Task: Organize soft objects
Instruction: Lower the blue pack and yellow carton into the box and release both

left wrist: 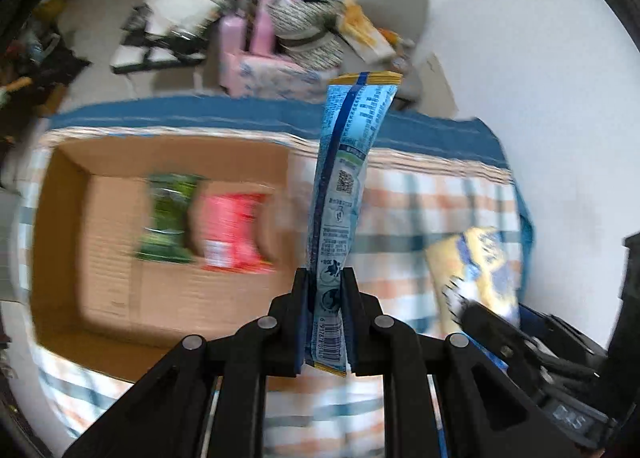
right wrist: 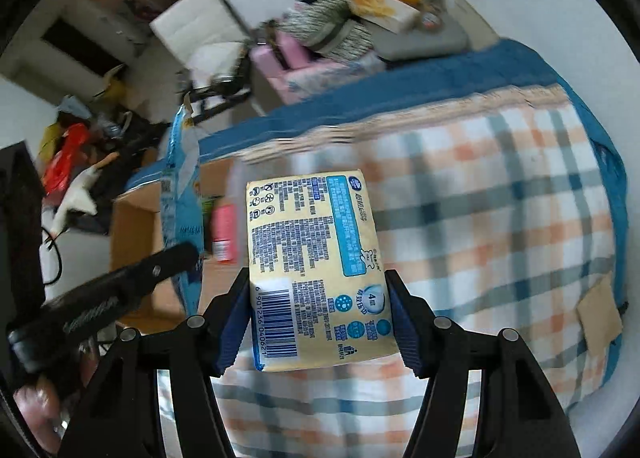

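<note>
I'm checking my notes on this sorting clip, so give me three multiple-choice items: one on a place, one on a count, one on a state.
1. Where does the red packet lie?
A. in the cardboard box
B. on the checked cloth
C. on the floor

2. How many packets lie in the box?
A. none
B. two
C. four

3. The right gripper is:
A. open
B. shut on nothing
C. shut on the yellow pack

Answers: 1 A, beside the green packet on the box floor; 2 B, green and red only; 3 C, both fingers press the pack's sides.
</note>
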{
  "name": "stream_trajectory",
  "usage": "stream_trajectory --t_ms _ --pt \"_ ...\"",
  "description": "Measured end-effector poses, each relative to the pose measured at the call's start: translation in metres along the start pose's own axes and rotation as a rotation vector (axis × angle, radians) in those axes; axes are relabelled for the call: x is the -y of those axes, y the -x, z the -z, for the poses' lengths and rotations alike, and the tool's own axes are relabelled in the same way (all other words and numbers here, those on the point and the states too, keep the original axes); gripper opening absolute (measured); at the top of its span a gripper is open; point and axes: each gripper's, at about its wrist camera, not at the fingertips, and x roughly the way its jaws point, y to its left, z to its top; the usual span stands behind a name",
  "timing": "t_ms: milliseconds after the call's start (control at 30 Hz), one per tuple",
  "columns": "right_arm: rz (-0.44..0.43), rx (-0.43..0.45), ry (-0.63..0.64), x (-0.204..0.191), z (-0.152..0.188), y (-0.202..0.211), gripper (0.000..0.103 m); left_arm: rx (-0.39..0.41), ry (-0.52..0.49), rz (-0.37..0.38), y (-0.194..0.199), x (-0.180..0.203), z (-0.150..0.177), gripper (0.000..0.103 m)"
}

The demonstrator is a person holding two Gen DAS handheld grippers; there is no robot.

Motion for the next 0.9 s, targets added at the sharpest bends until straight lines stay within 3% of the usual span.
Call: stream_trajectory --t_ms 200,367,633,900 --pt "-0.033 -0.019 0.069 -0.093 0.022 -0.024 0.066 0.027 0.026 -0.146 0.013 -0.088 0.007 0.013" --pt "-0.009 -0.047 0.068 -0.147 0.037 -0.065 0.066 0.0 0.048 -0.209 -0.004 -0.149 0.009 0.013" --pt "0.087 -0.087 0.056 -0.17 0.051 -0.125 0.066 -0.094 0.07 -0.216 -0.052 -0.206 -0.007 0.013" --pt "0.145 -0.094 0.022 -0.167 0.049 -0.166 0.066 -0.156 0.076 -0.197 -0.089 -0.218 -0.027 0.013"
